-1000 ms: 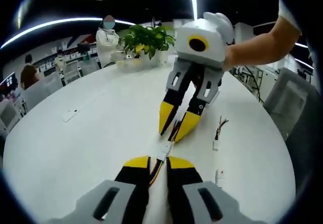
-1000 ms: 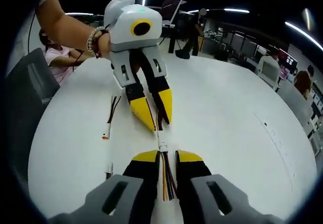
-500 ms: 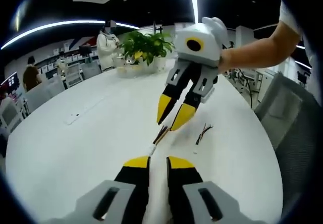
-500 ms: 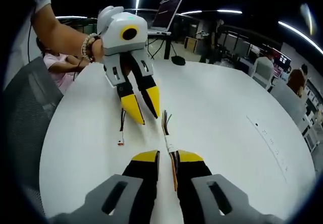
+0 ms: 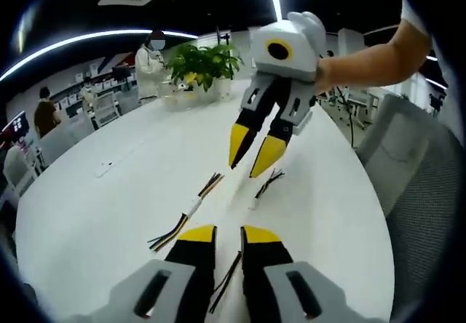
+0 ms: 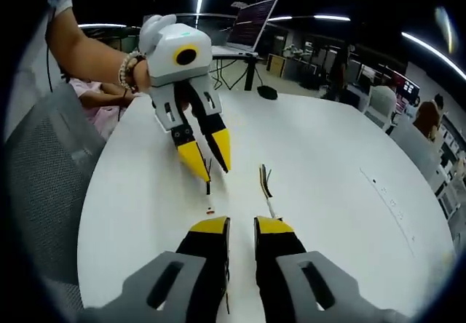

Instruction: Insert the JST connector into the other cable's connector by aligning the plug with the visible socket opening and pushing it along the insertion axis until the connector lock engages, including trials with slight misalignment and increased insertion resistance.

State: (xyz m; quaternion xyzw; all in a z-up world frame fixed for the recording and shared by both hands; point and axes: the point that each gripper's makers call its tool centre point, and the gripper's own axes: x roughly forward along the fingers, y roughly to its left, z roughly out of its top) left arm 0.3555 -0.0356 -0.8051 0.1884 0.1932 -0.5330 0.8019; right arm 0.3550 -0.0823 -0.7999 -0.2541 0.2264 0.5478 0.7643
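Observation:
The joined cable (image 5: 191,210) lies loose on the white table (image 5: 109,214), its white connector at mid-length and coloured wires fanning from both ends. In the right gripper view it is the thin cable (image 6: 266,187) to the right of my jaws. My left gripper (image 5: 229,237) hovers above the table, slightly open and empty, with a dark loose wire (image 5: 227,283) on the table under it. My right gripper (image 6: 242,228) is also slightly open and empty. Each gripper appears in the other's view, the right gripper (image 5: 253,150) and the left gripper (image 6: 206,156), both held off the table.
A second loose cable (image 5: 264,185) with a white plug lies under the right gripper. Another short cable (image 6: 209,181) lies under the left gripper. A potted plant (image 5: 200,61) stands at the table's far side, and grey chairs (image 6: 44,192) flank the rim.
One second ago both grippers held the cable's two halves, the connector between them. Both have let go and drawn apart, and the joined cable now lies on the table to one side.

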